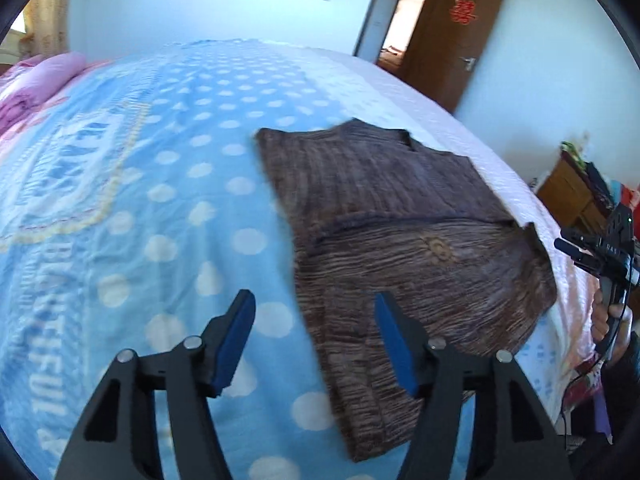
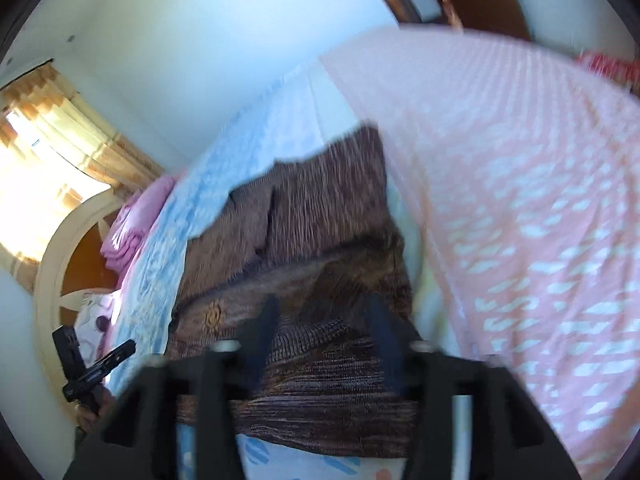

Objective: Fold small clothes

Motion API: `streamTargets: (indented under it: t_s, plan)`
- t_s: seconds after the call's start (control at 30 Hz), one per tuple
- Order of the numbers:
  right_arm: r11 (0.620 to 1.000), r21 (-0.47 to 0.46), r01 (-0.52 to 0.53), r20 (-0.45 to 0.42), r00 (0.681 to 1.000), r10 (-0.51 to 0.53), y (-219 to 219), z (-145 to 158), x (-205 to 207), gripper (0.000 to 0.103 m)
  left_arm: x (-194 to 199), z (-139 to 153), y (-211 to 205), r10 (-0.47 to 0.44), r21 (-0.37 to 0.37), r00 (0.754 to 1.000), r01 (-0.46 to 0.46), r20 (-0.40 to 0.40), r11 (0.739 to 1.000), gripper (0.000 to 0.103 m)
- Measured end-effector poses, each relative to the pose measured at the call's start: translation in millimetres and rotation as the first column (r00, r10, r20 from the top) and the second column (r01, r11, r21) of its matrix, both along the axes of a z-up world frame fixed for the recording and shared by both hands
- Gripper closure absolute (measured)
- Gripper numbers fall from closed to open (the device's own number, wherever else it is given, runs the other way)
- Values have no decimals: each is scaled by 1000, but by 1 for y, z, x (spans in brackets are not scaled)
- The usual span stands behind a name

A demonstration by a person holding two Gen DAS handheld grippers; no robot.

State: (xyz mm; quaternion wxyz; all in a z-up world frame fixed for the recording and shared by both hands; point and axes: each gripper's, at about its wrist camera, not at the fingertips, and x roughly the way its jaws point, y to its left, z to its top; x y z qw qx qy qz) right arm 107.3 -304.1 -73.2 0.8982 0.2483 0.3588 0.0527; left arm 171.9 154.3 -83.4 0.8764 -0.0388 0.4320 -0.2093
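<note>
I count one brown garment (image 1: 404,240), partly folded, flat on the blue dotted bedspread (image 1: 160,184). My two grippers hover above its near edge: left gripper (image 1: 316,340) and right gripper (image 2: 324,340) both spread apart, gripping nothing.

Brown streaky garment (image 1: 404,216); blue bedsheet (image 1: 168,184) w/ white dots.

Home bedroom, bed (image 1: 168,184), curtains (image 2: 76,128), wooden door (image 1: 452,36)
</note>
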Motion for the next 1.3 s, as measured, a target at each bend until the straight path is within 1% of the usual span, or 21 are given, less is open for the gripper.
streamTargets:
  t_s: [0.07, 0.1, 0.13, 0.17, 0.2, 0.27, 0.33, 0.4, 0.5, 0.6, 0.7, 0.8, 0.87, 0.9, 0.97, 1.0, 1.03, 1.1, 1.2, 1.27, 1.3]
  plan:
    - [996, -88, 10, 19, 1000, -8, 8, 7, -9, 47, 8, -9, -10, 9, 1, 1000, -9, -6, 1000, 39]
    - [991, -134, 17, 25, 1000, -14, 13, 10, -13, 47, 12, -15, -15, 8, -9, 1000, -8, -16, 1000, 42]
    - [987, -162, 19, 28, 1000, -14, 16, 10, -16, 47, 13, -18, -19, 2, -21, 1000, -2, -26, 1000, 46]
    - [982, -190, 17, 27, 1000, -12, 19, 11, -19, 47, 15, -24, -26, -14, -29, 999, 13, -37, 1000, 48]
    - [977, -213, 15, 23, 1000, -10, 21, 11, -22, 47, 16, -27, -32, -24, -21, 999, 23, -38, 1000, 49]
    - [971, -240, 4, 14, 1000, -1, 23, 11, -25, 47, 12, -31, -44, -39, 20, 999, 40, -20, 999, 49]
    - [966, -259, -7, 5, 1000, 9, 24, 9, -29, 47, 13, -36, -49, -48, 28, 998, 49, -28, 998, 49]
    - [961, -276, -15, 2, 1000, 16, 26, 10, -29, 47, 16, -42, -51, -33, 40, 999, 35, -41, 999, 49]
    - [959, -283, -17, 5, 1000, 19, 29, 8, -29, 47, 17, -45, -50, -20, 21, 999, 21, -45, 1000, 49]
    - [963, -269, -16, -1, 1000, 17, 27, 5, -30, 47, 14, -45, -50, -16, 30, 999, 18, -43, 999, 49]
    - [967, -256, -12, -10, 1000, 10, 24, 2, -30, 47, 14, -45, -46, -8, 8, 999, 9, -51, 1000, 47]
    - [970, -243, -6, -15, 1000, 2, 20, 0, -32, 47, 19, -46, -45, 1, -10, 998, -2, -64, 1000, 47]
    - [970, -243, -1, -16, 1000, -3, 18, 0, -32, 47, 21, -47, -49, -3, -4, 998, 3, -70, 1000, 49]
    - [970, -243, 2, -15, 1000, -6, 17, 0, -33, 47, 22, -47, -50, -4, 1, 998, 4, -69, 1000, 50]
    - [969, -248, 9, -10, 1000, -12, 16, 0, -35, 47, 22, -48, -48, 16, -7, 997, -16, -71, 1000, 62]
    - [968, -252, 12, -9, 1000, -14, 16, 1, -36, 47, 21, -48, -45, 25, -12, 997, -26, -75, 1000, 76]
    - [967, -253, 13, -9, 1000, -15, 15, 1, -37, 47, 20, -48, -42, 30, -28, 996, -32, -81, 999, 87]
    - [967, -256, 16, -11, 1000, -19, 13, 0, -39, 47, 16, -49, -33, 37, -86, 994, -46, -105, 995, 89]
    - [964, -264, 19, -14, 1000, -23, 11, -1, -39, 47, 12, -51, -32, 54, -96, 994, -64, -99, 993, 89]
    - [961, -275, 22, -14, 1000, -27, 9, -1, -37, 47, 13, -51, -34, 64, -94, 993, -73, -98, 993, 87]
    - [956, -292, 23, -13, 1000, -27, 9, 0, -36, 47, 13, -51, -35, 66, -91, 993, -75, -100, 993, 83]
